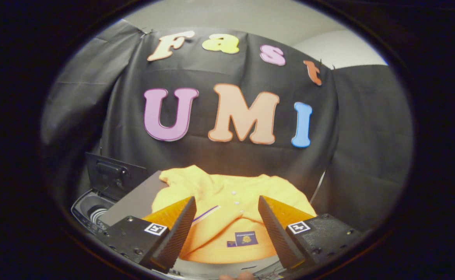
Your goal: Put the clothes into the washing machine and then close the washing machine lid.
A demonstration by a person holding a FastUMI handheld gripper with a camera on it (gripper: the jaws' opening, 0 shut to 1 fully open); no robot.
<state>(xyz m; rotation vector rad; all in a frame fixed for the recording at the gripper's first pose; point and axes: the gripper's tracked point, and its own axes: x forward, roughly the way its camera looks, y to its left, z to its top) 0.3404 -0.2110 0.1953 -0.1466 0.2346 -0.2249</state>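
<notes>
A yellow polo shirt [227,194] lies spread out just ahead of and between my fingers, its collar and small blue label nearest me. My gripper [226,202] is open, hovering over the shirt's collar area, with the fingers [180,229] wide apart and not pressing on the cloth. To the left and a little beyond sits the washing machine [89,212], its dark lid [112,179] standing upright and the drum opening showing below it.
A grey flat surface [134,202] lies under the shirt's left edge, next to the washer. The black cloth wall hangs close behind the shirt. A fingertip of a person's hand [237,276] peeks in below the fingers.
</notes>
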